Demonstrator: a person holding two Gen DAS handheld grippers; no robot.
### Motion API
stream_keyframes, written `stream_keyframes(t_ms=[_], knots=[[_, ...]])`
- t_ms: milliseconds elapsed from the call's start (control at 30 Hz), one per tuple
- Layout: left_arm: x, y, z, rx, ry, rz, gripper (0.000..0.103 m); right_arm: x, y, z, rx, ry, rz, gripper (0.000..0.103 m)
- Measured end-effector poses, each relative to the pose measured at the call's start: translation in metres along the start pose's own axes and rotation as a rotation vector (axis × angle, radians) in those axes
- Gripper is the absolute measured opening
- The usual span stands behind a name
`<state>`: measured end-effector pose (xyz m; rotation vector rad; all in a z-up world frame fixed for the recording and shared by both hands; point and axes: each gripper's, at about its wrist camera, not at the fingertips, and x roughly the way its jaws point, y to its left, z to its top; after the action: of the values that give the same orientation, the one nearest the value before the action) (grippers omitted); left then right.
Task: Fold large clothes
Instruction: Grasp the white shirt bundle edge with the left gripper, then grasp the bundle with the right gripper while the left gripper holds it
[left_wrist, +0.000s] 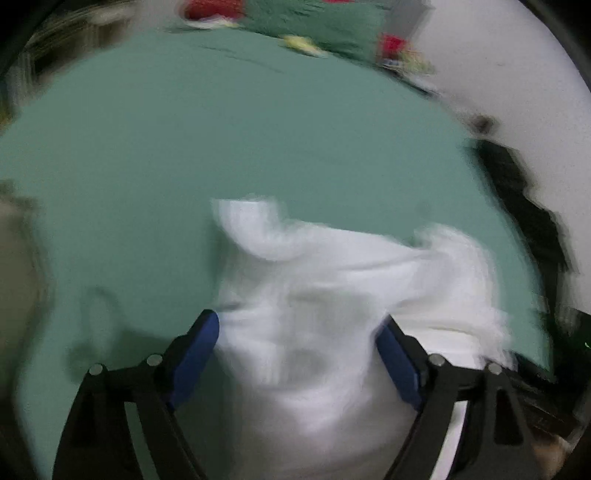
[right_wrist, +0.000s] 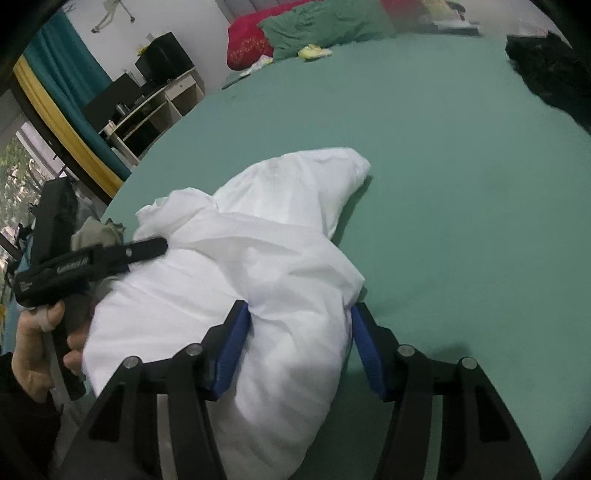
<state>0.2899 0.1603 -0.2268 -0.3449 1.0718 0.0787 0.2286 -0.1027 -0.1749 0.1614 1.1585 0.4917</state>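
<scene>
The white garment (right_wrist: 258, 280) lies bunched in a soft heap on the green bed sheet (right_wrist: 461, 206), close to the sheet's near left edge, and it serves here as the landmark.

The right claw (right_wrist: 299, 343) reaches over the near end of the garment. Its 2 blue pads (right_wrist: 231, 354) stand on either side of a thick fold of the cloth; the left pad touches the cloth and the right pad sits at its edge, so the cloth appears pinched, though loosely.

To the left of the garment, a hand (right_wrist: 33, 350) holds the black handle of the left claw (right_wrist: 110, 254), whose tip lies against the garment's left side. A line of white writing runs along this black body, and a small logo sits at its rear end, but both are too small and blurred to read.

In the left wrist view (very blurred) the left claw (left_wrist: 299, 354) is spread wide, with the white garment (left_wrist: 332, 314) between its blue pads (left_wrist: 195, 358); whether the pads touch the cloth I cannot tell.

Far beyond the garment lie a green pillow (right_wrist: 325, 26) and a red one (right_wrist: 251, 40). Beyond it to the right lies a dark cloth (right_wrist: 550, 70).
</scene>
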Motion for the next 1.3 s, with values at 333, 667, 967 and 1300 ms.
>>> stream_keyframes(t_ms=[333,667,967,1300], knots=[[-0.021,0.035,-0.025,-0.141,0.015,-0.206,0.082,-0.026,0.008,0.006,0.013,-0.019,-0.028,0.055],[-0.017,0.009,-0.046,-0.073,0.101,-0.328,0.093,-0.062,0.020,0.004,-0.027,-0.021,-0.059,0.055],[-0.022,0.010,-0.052,-0.072,0.122,-0.446,0.098,-0.052,0.003,-0.014,0.007,0.006,-0.035,0.063],[-0.008,-0.029,-0.053,0.074,0.157,-0.477,0.103,-0.014,-0.003,-0.027,0.011,0.030,0.005,0.063]])
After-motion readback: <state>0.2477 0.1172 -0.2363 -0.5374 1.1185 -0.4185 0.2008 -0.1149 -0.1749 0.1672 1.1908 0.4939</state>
